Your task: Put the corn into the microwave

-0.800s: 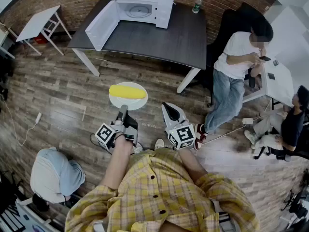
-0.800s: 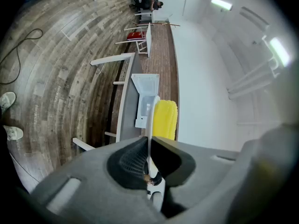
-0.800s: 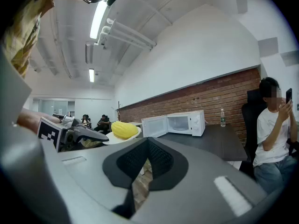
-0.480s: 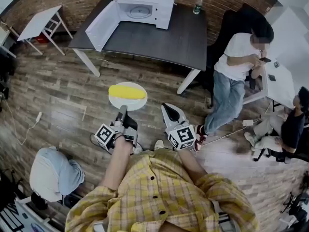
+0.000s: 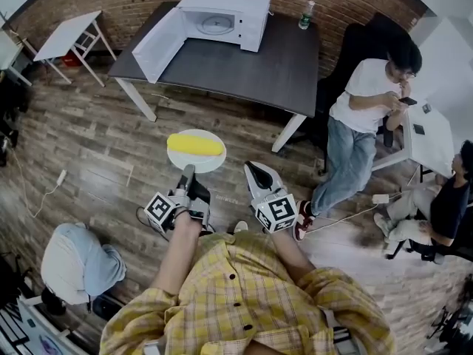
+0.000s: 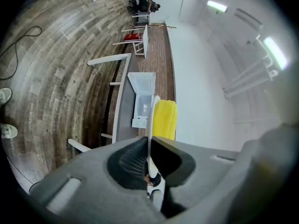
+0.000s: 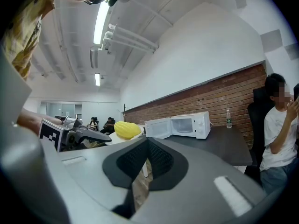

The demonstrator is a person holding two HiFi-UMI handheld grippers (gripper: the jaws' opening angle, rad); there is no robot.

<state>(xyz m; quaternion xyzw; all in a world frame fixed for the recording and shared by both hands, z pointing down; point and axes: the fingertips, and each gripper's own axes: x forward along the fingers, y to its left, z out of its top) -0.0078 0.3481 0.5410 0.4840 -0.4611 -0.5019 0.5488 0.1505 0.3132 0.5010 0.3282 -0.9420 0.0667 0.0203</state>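
Observation:
A yellow corn cob (image 5: pixel 195 145) lies on a round white plate (image 5: pixel 203 163) held level above the wooden floor. My left gripper (image 5: pixel 188 173) is shut on the plate's near rim; in the left gripper view the plate edge (image 6: pixel 150 120) runs between the jaws, with the corn (image 6: pixel 164 119) just past them. Beside it on the right, my right gripper (image 5: pixel 255 170) is shut and holds nothing. The white microwave (image 5: pixel 222 19) stands on the dark table (image 5: pixel 244 65) ahead, with its door (image 5: pixel 159 43) swung wide open. The right gripper view shows the corn (image 7: pixel 127 129), the microwave (image 7: pixel 187 124) and my own jaws (image 7: pixel 147 146).
A water bottle (image 5: pixel 305 15) stands at the table's back right. A person (image 5: pixel 362 117) sits on a black chair right of the table, and another sits at far right (image 5: pixel 447 198). A white folding table (image 5: pixel 66 35) is at far left. Someone crouches at lower left (image 5: pixel 77 261).
The table and microwave have come slightly nearer in the head view. The left gripper keeps its hold on the plate, and the corn has not shifted on it.

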